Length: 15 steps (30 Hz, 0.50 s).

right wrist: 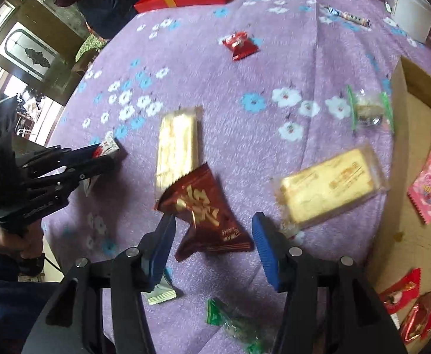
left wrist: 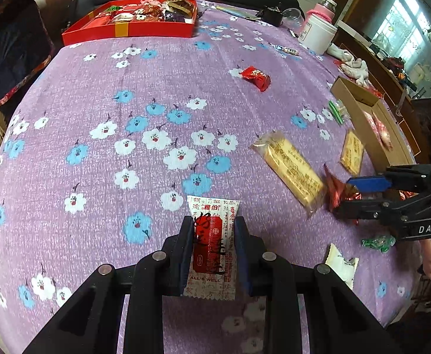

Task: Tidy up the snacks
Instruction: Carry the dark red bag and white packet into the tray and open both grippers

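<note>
My left gripper (left wrist: 214, 230) is shut on a white and red snack packet (left wrist: 212, 247) and holds it just above the purple flowered cloth (left wrist: 126, 73). It shows in the right wrist view (right wrist: 97, 155) at the left. My right gripper (right wrist: 212, 233) is open around a dark red snack packet (right wrist: 206, 209) that lies on the cloth. It shows in the left wrist view (left wrist: 360, 194) at the right. Two yellow cake bars (right wrist: 177, 150) (right wrist: 330, 188) lie beside the dark red packet.
A cardboard box (right wrist: 404, 153) with pink and red snacks stands at the right. A red tray (left wrist: 132, 28) full of sweets stands at the far side. A red candy (left wrist: 255, 76), green wrapped candies (right wrist: 233, 321) (right wrist: 368, 112), a white packet (left wrist: 342, 262) and a white tub (left wrist: 315, 34) are also there.
</note>
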Motion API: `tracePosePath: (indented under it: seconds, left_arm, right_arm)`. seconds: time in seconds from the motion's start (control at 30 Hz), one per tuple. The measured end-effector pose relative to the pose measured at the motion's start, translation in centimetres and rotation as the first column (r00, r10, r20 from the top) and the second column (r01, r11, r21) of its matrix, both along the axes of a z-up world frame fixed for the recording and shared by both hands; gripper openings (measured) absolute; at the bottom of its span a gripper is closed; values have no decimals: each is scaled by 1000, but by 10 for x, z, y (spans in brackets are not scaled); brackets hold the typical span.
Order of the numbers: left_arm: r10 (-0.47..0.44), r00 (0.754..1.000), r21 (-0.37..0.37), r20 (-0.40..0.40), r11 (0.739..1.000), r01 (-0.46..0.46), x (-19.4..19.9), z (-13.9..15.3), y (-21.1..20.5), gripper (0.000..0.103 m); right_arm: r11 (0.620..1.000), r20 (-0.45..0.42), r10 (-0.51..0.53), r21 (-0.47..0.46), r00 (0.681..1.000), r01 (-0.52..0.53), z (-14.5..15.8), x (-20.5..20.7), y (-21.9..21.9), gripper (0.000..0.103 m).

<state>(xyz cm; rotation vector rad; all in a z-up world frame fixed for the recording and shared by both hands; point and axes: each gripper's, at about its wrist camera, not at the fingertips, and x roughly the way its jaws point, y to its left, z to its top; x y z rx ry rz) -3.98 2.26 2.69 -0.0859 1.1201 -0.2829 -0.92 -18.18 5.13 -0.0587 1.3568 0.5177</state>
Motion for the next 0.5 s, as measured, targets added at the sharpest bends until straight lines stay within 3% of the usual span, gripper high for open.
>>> tracePosePath:
  seconds: [0.03,0.07,0.17,0.5]
  left_arm:
    - [-2,1000,5,4,1000,2,-2,0,-1,28]
    - [-3,1000,8,8,1000,3,-4,0,-2,28]
    - [-2,1000,2,25,1000,2,-8,3,-7,28]
    - [-32,996,32,88,999,29,-15,24,-37,28]
  right_arm:
    - [1000,-2,4,13,1000,-4,0,-2,2,45]
    - [1000,-13,3,22,1000,-3,-1,-3,3,33]
    - [999,9,-32,27,999,32,2,-10,4,27]
    - [982,37,-167,98,985,163,26,-35,-19,27]
